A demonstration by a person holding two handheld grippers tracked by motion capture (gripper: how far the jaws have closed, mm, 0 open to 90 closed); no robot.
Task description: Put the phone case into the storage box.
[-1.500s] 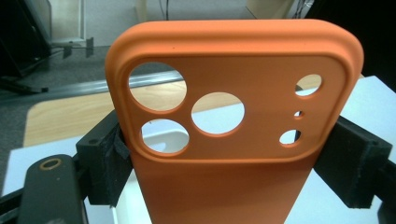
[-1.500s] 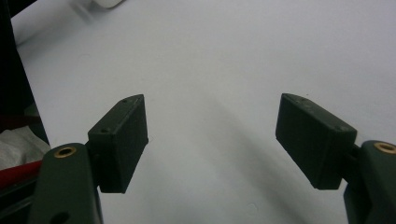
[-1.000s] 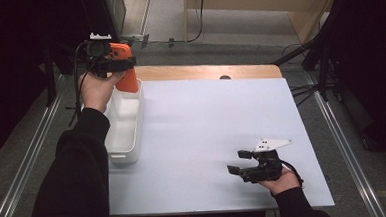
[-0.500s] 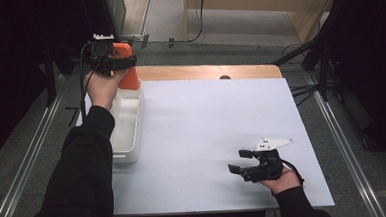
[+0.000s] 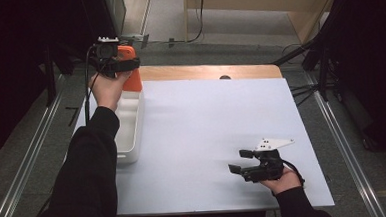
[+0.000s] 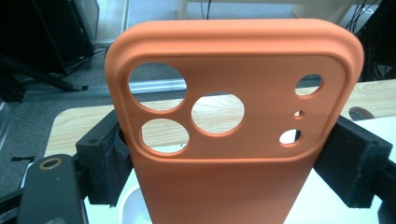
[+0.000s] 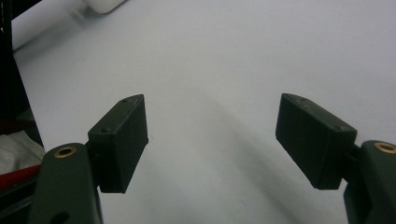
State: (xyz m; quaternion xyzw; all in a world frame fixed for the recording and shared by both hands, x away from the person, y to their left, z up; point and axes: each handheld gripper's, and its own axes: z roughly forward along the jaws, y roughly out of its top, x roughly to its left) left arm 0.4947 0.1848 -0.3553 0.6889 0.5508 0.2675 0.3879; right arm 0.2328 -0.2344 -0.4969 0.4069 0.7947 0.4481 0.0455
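Note:
An orange phone case (image 5: 133, 77) with round camera cut-outs is clamped by its two side edges in my left gripper (image 5: 126, 66), which is shut on it. The case (image 6: 261, 51) stands upright between the black pads (image 6: 105, 161) of the left gripper (image 6: 233, 170), over the far end of a white tray (image 5: 130, 134) at the table's left. Near the front right of the table my right gripper (image 5: 240, 161) lies low over the white surface. Its jaws (image 7: 224, 140) are open with nothing between them.
The white table top (image 5: 206, 118) has a wooden strip (image 5: 199, 71) along its far edge, with a small dark round mark (image 5: 224, 77) on it. Metal rails (image 5: 33, 152) run along the floor on both sides. Dark stands and cables stand at the far right.
My left hand has shifted slightly with the orange case over the far end of the tray. The right gripper has stayed where it was.

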